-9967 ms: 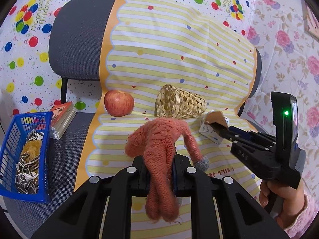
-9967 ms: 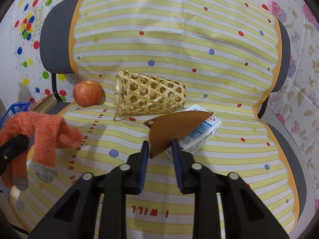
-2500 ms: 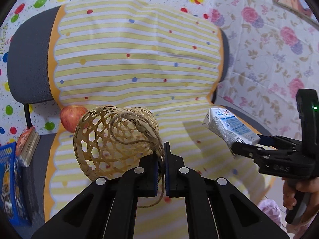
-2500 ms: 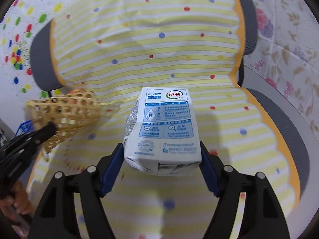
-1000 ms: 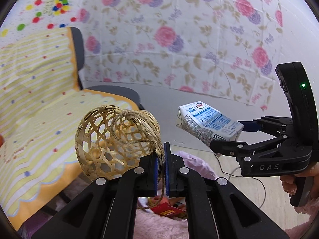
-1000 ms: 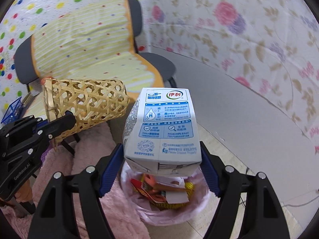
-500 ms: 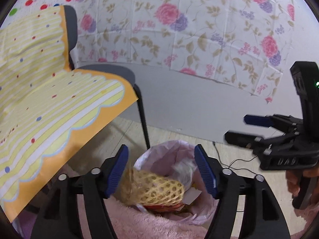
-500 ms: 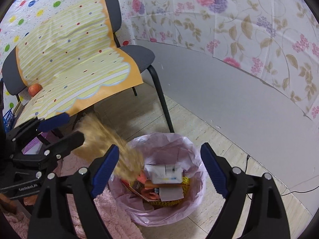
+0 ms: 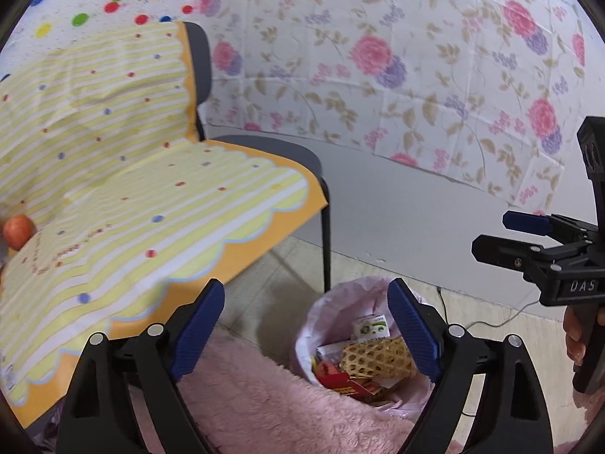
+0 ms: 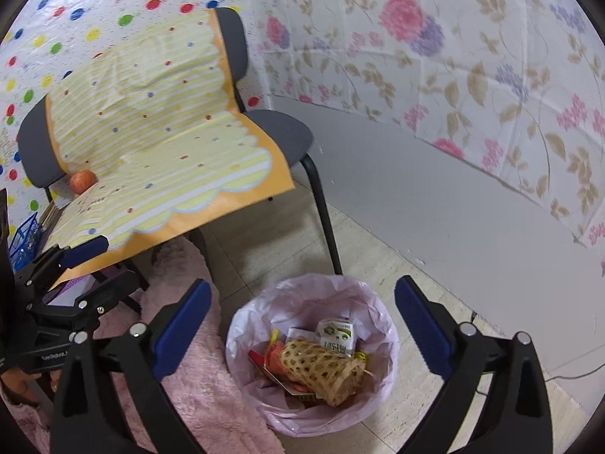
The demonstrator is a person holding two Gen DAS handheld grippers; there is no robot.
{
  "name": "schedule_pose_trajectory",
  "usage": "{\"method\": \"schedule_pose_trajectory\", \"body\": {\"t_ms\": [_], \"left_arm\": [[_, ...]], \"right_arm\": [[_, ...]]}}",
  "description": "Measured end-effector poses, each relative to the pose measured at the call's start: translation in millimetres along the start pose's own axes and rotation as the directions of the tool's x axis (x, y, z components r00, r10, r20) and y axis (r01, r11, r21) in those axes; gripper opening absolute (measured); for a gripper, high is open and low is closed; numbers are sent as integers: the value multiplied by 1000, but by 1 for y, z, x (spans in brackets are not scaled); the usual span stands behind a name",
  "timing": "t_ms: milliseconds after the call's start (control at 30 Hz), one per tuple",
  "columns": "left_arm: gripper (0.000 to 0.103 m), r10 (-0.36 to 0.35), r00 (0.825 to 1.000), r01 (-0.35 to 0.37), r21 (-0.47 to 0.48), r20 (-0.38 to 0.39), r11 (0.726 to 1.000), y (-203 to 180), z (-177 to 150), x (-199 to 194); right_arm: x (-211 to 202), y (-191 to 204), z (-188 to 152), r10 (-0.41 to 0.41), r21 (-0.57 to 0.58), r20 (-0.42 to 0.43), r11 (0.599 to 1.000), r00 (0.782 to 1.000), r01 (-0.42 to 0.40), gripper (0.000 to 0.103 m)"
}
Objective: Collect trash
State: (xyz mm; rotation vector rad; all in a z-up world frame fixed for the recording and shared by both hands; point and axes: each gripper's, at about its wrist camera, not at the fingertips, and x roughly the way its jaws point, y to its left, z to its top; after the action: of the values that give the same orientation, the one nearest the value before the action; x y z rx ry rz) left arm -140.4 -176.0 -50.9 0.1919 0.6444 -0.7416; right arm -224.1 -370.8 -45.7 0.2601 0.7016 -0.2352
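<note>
On the floor beside the chair stands a bin lined with a pink bag (image 9: 321, 314) (image 10: 242, 321). A woven wicker basket (image 9: 376, 357) (image 10: 325, 367) lies on its side on top of the trash inside, and a small milk carton (image 9: 370, 327) (image 10: 334, 335) sits just behind it among wrappers. My left gripper (image 9: 306, 325) (image 10: 109, 265) hovers above the bin's left side, its jaws opening with nothing between them. My right gripper (image 10: 302, 317) (image 9: 491, 232) hangs over the bin, its jaws also opening and empty.
A grey chair (image 10: 280, 128) draped in a yellow striped cloth (image 9: 151, 208) holds a red apple (image 9: 17, 231) (image 10: 82, 181). Its black legs (image 10: 321, 212) stand close behind the bin. A fluffy pink rug (image 9: 264, 401) borders the bin. A blue basket (image 10: 22, 238) sits far left.
A second ago the left gripper held the wicker basket and the right held the milk carton. Both have dropped into the bin, and both sets of jaws have spread wide.
</note>
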Motion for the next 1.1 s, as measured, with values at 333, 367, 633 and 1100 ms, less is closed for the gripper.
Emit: {"method": "schedule_pose_trajectory", "body": {"t_ms": [333,367,633,1100], "left_arm": [[93,90,996,-91,-104,-8,990,42,3,-50],[94,118,993,-118,-107,-3,987,46,3,-56],[95,317,948,-307,-216,11,927,91,10,-96],[96,550,824,-562,-324,-137,761,162,-8,-129]], "right_arm": [[-19,53,22,111,-118,8,987,994,-109,97],[-19,60,26,126,-131,0,983,992,-125,97],[-21,116,62,203,-232,24,953,979,-192,97],[2,195,90,273,-356,29,902,962,-245,97]]}}
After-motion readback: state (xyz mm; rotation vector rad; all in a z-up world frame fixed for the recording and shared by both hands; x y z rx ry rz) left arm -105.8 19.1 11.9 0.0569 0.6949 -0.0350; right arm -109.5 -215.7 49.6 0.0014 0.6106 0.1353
